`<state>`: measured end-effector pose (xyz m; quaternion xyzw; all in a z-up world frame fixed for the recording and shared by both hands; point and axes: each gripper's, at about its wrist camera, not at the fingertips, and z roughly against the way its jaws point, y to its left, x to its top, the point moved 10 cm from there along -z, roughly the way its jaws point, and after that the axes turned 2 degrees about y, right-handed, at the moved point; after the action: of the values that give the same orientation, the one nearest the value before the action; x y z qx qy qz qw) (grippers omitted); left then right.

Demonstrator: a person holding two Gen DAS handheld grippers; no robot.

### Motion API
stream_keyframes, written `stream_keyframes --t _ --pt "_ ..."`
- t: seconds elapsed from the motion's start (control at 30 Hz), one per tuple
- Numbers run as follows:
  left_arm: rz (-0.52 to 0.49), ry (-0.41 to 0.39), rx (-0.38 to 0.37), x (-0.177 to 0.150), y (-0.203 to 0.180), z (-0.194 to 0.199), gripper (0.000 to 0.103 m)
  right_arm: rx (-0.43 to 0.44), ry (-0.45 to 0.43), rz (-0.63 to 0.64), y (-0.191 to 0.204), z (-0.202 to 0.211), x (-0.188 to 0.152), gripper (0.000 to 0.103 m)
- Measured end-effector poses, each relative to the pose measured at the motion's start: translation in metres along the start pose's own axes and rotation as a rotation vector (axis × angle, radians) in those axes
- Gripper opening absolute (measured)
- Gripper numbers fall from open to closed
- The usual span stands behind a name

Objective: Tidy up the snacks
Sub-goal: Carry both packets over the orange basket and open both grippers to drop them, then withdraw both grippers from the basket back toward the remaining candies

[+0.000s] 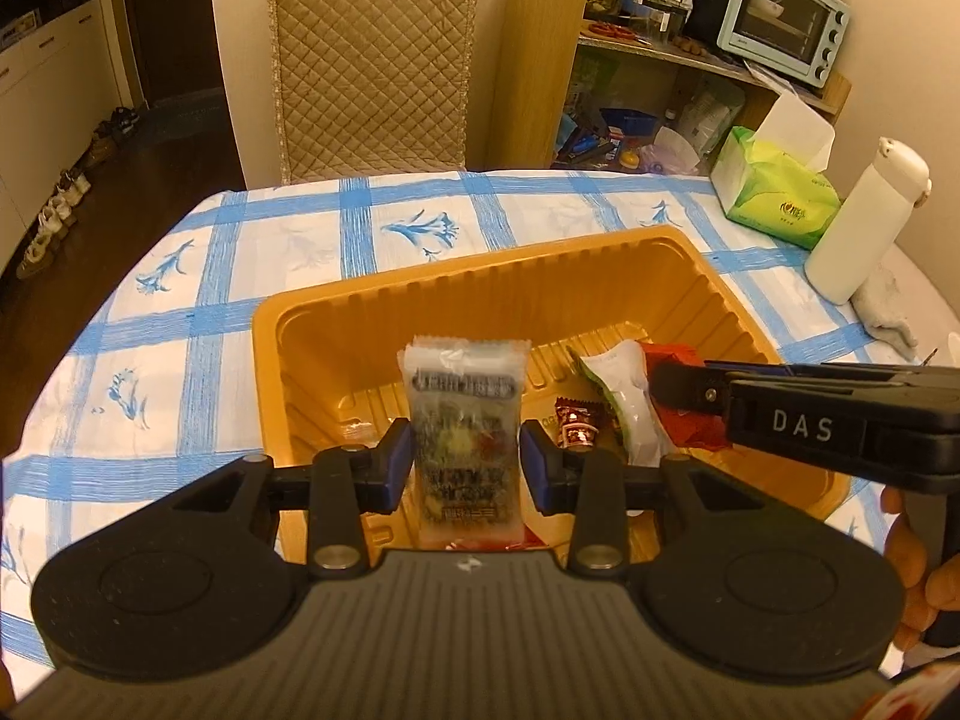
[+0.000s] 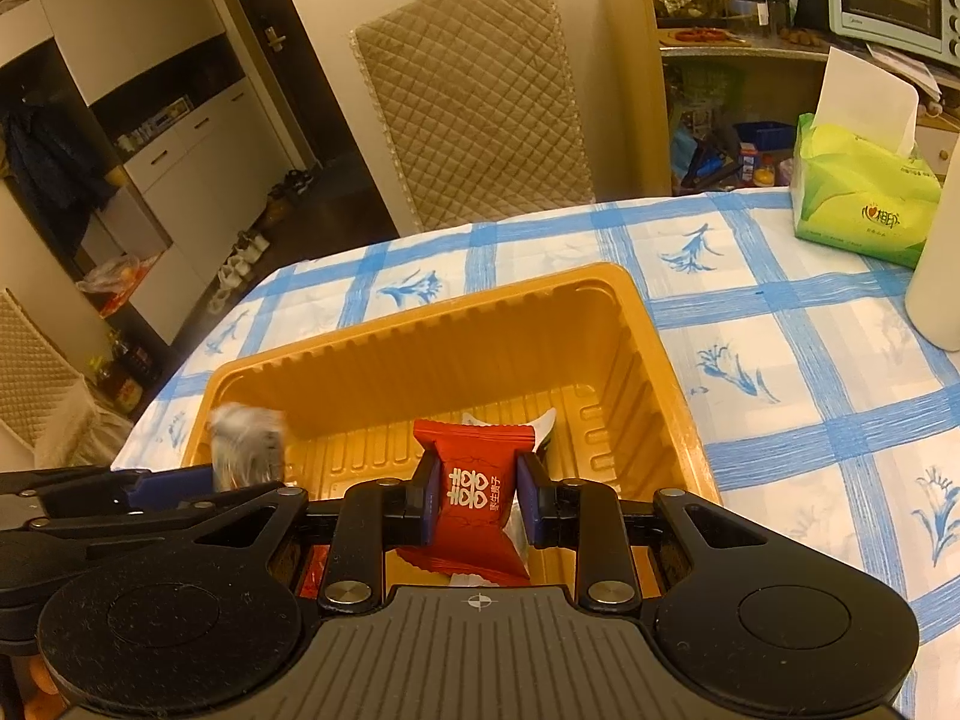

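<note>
1. The left gripper (image 1: 467, 459) has its jaws clamped on a clear packet (image 1: 462, 420), held upright at lower centre of the left view, over the near part of the orange tray (image 1: 480, 276)
2. The right gripper (image 2: 474, 501) has its jaws clamped on a red candy (image 2: 471, 480) at lower centre of the right view, also above the tray's floor; in the left view the same gripper comes in from the right edge
3. Already in the tray, right of centre in the left view: a white-and-green pack (image 1: 624, 402) and a small brown candy (image 1: 576, 429)
4. To do this step well, I judge both snacks should be brought low over bare tray floor before the jaws part, so they do not bounce out or land on the rim
5. The two grippers are near each other; releasing one at a time would avoid a knock, and the clear packet should go to the left, apart from the pile
6. The tabletop wears a white cloth with blue checks (image 1: 360, 228); a green tissue pack (image 1: 780, 189) and a white bottle (image 1: 864, 222) stand at the right of the left view
7. Beyond, a quilted chair (image 1: 372, 54) at upper centre, a shelf with a pale blue oven (image 1: 780, 18) at upper right, shoes along the floor at left
</note>
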<state>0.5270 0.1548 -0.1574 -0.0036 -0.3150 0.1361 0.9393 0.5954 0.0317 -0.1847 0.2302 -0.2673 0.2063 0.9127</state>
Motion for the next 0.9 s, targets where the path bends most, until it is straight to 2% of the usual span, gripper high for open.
stream_keyframes --t 0.4,0.9 --pt "-0.004 -0.02 -0.015 0.005 -0.002 0.009 0.036 -0.003 -0.005 -0.002 0.0 0.001 0.002 0.027" --pt "0.004 -0.031 -0.005 0.004 0.002 0.018 0.05 0.019 -0.016 -0.027 0.005 0.004 0.004 0.028"
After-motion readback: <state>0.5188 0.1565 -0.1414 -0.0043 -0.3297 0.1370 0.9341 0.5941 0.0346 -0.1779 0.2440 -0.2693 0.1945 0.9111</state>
